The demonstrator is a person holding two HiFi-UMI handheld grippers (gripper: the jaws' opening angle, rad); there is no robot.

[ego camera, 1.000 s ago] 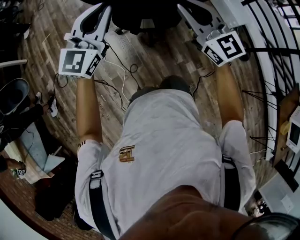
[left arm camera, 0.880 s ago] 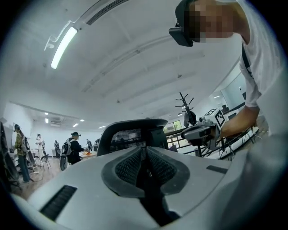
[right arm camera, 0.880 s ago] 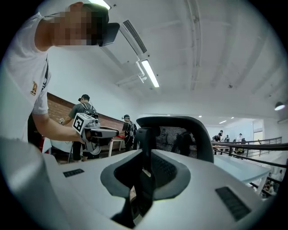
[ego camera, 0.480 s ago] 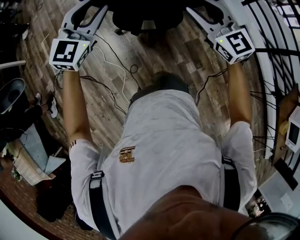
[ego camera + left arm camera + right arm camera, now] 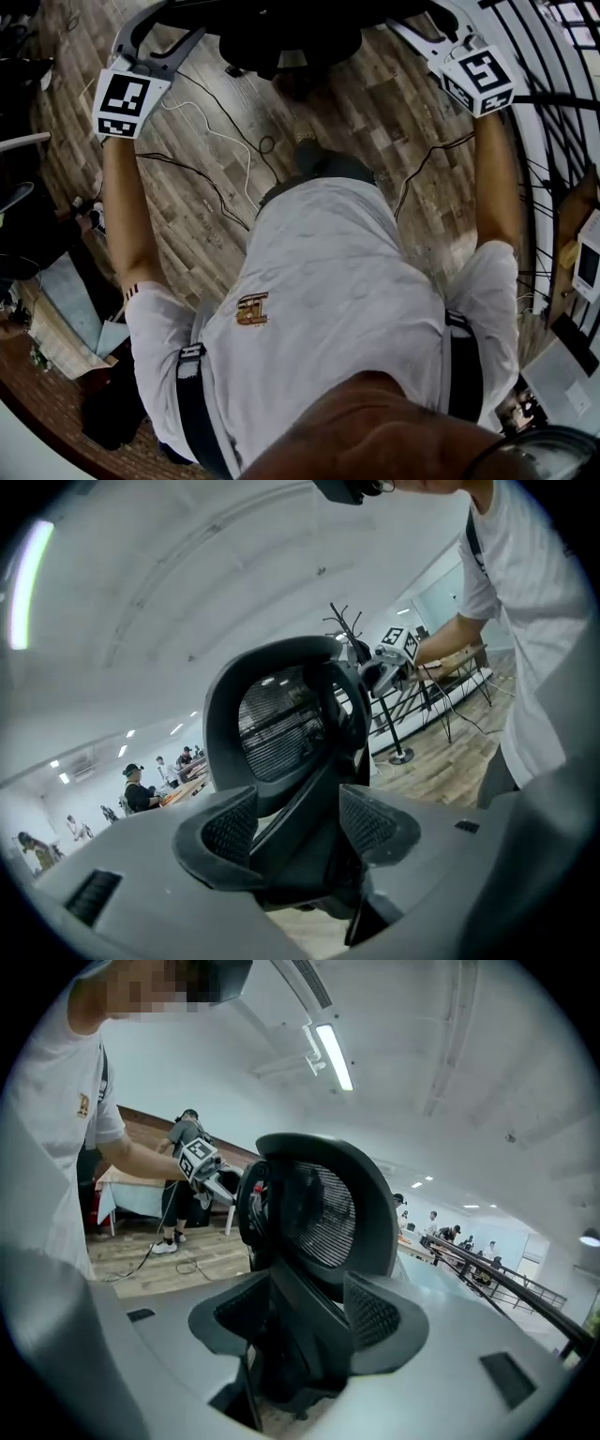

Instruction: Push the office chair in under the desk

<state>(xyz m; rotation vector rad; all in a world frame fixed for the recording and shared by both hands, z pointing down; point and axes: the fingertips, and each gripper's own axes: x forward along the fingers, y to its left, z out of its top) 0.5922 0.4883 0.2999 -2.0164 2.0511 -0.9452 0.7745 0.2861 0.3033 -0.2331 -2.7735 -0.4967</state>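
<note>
Office chair: at the top of the head view, just ahead of both my claws, backrest toward me. I cannot make out the desk from here, so I cannot judge how far in the chair is.

Left gripper: jaws have just been opening and are spread. The chair's dark back frame stands in the gap, and the pads do not appear to press it.

Right gripper: same, just opened and spread, frame between the jaws, nothing pinched.

Risks, as I judge them:
- With neither claw gripping, any push goes through loose contact. Uneven pressure could swivel the seat so the chair goes in crooked.
- A frame member caught in a gap could drag the chair back when I withdraw.
- White cable and the black ones lie on the floor near the base. A caster could snag them.
</note>
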